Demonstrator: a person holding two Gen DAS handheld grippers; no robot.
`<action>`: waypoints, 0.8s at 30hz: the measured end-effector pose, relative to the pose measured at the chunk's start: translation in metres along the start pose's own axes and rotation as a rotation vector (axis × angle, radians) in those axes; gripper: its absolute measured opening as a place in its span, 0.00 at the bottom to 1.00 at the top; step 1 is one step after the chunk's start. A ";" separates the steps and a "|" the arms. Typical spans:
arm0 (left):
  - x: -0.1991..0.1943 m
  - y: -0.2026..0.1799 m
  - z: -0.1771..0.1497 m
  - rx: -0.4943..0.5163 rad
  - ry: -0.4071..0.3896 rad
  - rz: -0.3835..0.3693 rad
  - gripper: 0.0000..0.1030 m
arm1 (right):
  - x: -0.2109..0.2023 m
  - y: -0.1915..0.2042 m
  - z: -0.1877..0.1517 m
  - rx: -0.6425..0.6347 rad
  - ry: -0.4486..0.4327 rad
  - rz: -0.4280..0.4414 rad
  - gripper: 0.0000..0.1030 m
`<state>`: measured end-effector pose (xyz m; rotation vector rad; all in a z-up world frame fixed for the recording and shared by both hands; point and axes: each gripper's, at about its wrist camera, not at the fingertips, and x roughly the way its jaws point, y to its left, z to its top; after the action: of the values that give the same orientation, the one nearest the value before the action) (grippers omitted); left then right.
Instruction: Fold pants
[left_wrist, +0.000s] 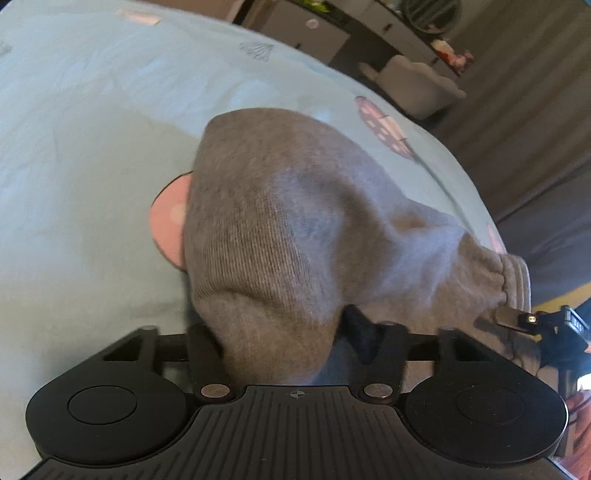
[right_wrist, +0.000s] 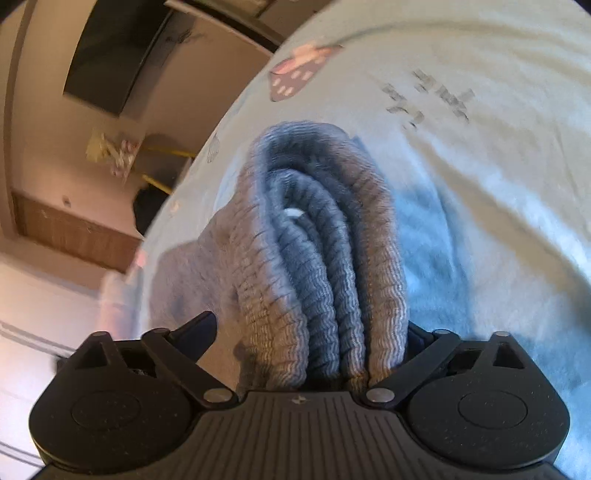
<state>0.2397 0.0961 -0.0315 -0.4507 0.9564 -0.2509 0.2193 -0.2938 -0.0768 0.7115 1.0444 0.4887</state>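
The grey pants (left_wrist: 280, 229) hang bunched above the pale blue bedsheet (left_wrist: 74, 147), carried between both tools so the next fold can be laid flat. The left gripper (left_wrist: 273, 332) pinches a thick wad of plain cloth, its jaws closed on it. The right gripper (right_wrist: 314, 343) clamps the stacked ribbed waistband (right_wrist: 314, 258), likely to keep those layers lined up during the fold

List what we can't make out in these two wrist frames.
- Left wrist view: left tool tips, buried in the grey knit pants.
- Left wrist view: right tool, cut by the frame edge.
- Right wrist view: right tool's right fingertip, behind the bunched ribbed waistband; the pale blue printed bedsheet lettering is blurred.
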 end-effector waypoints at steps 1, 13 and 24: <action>-0.003 -0.004 -0.001 0.026 -0.011 0.010 0.46 | 0.000 0.006 -0.002 -0.037 -0.004 -0.031 0.85; -0.036 -0.048 0.011 0.076 -0.126 0.017 0.30 | -0.031 0.061 0.004 -0.158 -0.094 0.019 0.56; -0.050 -0.031 0.020 -0.033 -0.151 0.119 0.43 | -0.053 0.065 0.021 -0.203 -0.197 -0.171 0.74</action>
<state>0.2284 0.0940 0.0292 -0.4348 0.8372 -0.0925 0.2125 -0.2912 0.0097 0.4748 0.8483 0.3622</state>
